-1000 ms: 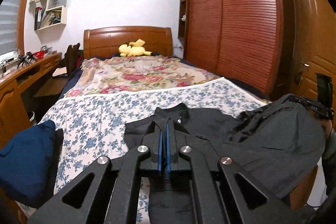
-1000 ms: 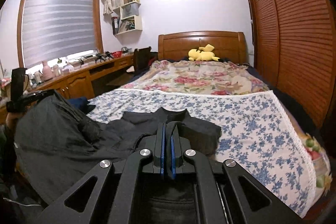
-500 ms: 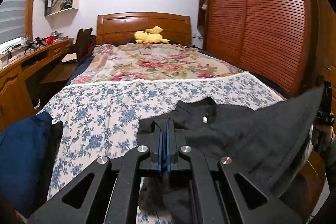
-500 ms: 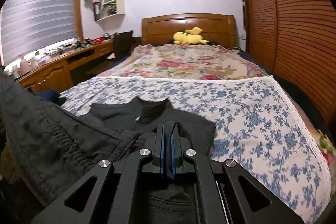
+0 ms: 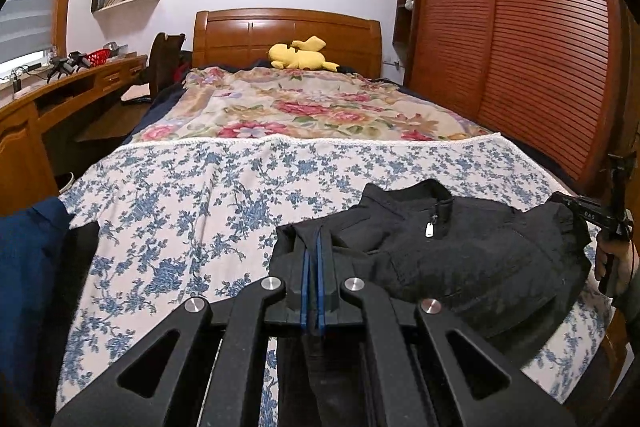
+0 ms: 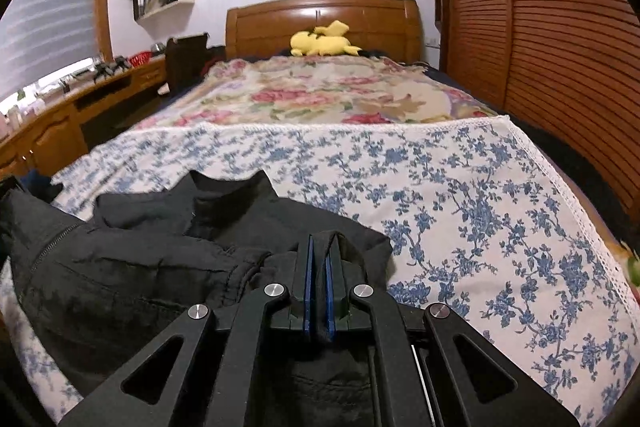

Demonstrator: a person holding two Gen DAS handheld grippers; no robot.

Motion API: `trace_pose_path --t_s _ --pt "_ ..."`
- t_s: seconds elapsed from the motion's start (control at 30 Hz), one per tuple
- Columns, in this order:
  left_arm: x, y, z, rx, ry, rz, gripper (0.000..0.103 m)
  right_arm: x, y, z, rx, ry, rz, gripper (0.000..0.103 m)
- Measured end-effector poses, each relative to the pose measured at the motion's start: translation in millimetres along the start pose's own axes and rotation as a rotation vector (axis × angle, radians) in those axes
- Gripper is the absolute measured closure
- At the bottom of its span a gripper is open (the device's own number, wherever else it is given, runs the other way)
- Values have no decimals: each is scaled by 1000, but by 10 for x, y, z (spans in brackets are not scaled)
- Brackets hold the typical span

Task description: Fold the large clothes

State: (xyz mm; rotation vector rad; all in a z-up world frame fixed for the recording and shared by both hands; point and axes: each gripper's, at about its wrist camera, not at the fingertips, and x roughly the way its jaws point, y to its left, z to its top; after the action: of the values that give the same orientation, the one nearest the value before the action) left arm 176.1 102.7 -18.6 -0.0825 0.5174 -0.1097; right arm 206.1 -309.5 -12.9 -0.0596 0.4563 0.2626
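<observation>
Carried forward and lowered onto the bedspread [image 5: 192, 195], black jacket [image 5: 460, 251] now pinched in both left gripper [image 5: 313, 247] and right gripper [image 6: 318, 247], draped ahead of the fingers; likely to bunch if released unevenly.

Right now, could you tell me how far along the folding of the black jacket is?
Early to midway, I think. Done: the black jacket lies on the blue-flowered sheet, collar toward the headboard. In hand: the left gripper and right gripper are each shut on a part of its cloth, and the lower part looks brought over the body. Left: letting go, smoothing the bunched cloth, any further folds.
</observation>
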Motion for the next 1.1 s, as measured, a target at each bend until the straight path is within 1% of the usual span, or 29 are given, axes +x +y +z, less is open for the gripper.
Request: trace_pose_path --t_s 0.13,0.23,0.33,0.4,0.43,0.5,0.57,0.6,0.63,0.67,0.73,0.83,0.97,1.1 --pt "104 15 -112 14 11 -4 100 41 6 -41 3 26 -15 99" --pt "154 52 -165 1 18 -21 100 75 7 -78 2 43 -29 99" --pt "194 59 -187 1 34 -28 100 81 15 -96 -1 62 -51 95" --pt "177 53 -198 5 31 -37 100 41 26 -86 -7 63 -73 92" --pt "159 49 -204 7 30 -44 98 10 39 -77 -15 62 -82 89" --pt "119 46 -217 11 28 -44 88 -67 61 -61 -33 57 -93 79" --pt "74 62 -234 9 15 -56 52 -169 99 -51 -58 46 -109 62" --pt "40 69 -248 3 8 -72 45 -234 133 -48 -76 36 -113 60" --pt "25 74 -255 -1 10 -79 32 -289 168 -48 -90 27 -111 58" --pt "5 79 -265 -8 9 -86 24 -350 226 -41 -106 19 -102 56" --pt "-33 91 -298 -19 8 -95 23 -414 359 -46 -133 17 -60 54" --pt "-55 91 -377 -17 24 -88 23 -418 604 -75 -168 43 37 48" --pt "-53 94 -500 -14 48 -72 23 -366 1064 -123 -225 77 156 38" --pt "-47 106 -567 -17 63 -68 23 -289 1506 -188 -312 117 250 35"
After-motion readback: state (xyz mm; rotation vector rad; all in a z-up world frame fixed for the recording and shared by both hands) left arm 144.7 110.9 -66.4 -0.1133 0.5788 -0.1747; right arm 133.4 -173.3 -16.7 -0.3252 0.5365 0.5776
